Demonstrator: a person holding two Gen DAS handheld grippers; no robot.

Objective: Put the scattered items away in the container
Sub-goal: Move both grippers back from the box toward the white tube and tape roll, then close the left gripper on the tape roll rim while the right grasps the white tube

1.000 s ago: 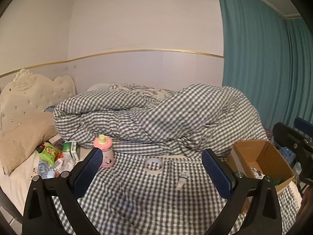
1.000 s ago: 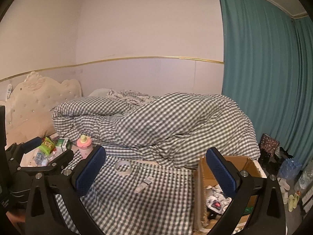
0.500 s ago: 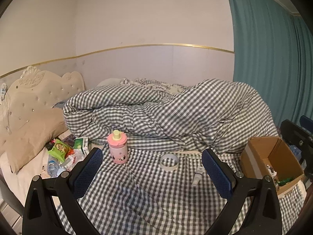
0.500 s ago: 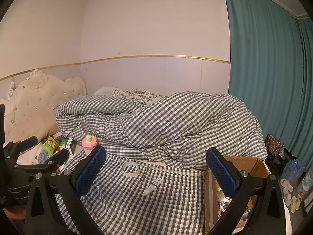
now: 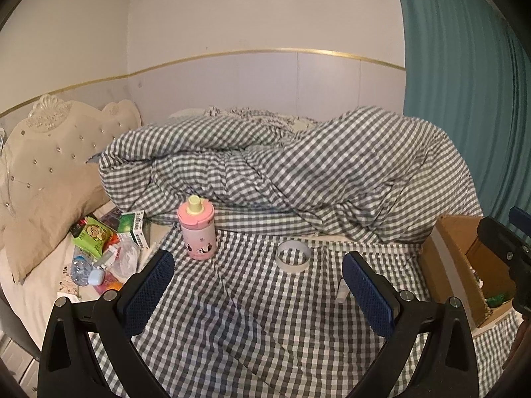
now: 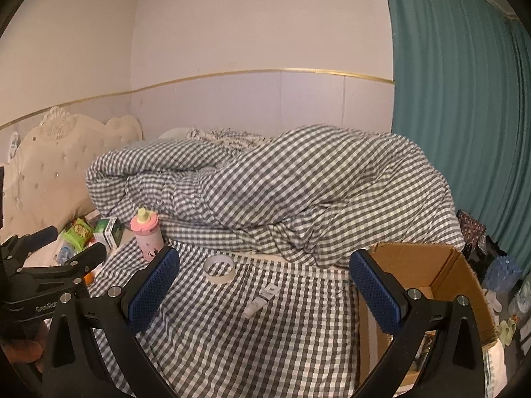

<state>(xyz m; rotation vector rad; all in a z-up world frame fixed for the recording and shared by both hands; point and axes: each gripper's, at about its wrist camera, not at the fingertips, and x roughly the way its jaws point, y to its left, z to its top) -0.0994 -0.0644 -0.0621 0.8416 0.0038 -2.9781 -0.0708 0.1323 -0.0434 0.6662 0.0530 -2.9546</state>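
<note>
We hold both tools above the near edge of the bed (image 5: 252, 341), and neither carries anything: the left gripper (image 5: 259, 288) has its blue pads spread wide apart, and so does the right gripper (image 6: 265, 290). The cardboard box (image 6: 441, 272) that takes the items stands against the bed's right edge, already part filled. On the checked sheet near the bed's front edge lie three loose things: the pink bottle (image 5: 197, 232) upright toward the left, the tape ring (image 5: 293, 257) lying flat in the middle, and the small white tube (image 6: 260, 300) nearest us, its long axis running from near-left to far-right in the right wrist view. That tube lies straight ahead between our right gripper's pads, while in the left wrist view it is mostly hidden behind the right-hand pad, so we judge the right hand better placed, and the box is on its side too. A heap of packets (image 5: 99, 248) waits by the pillow at the bed's left edge. Compared with a second ago, the left wrist view has swung leftward, bringing bottle and ring toward its centre and pushing the box to the frame's edge.
</note>
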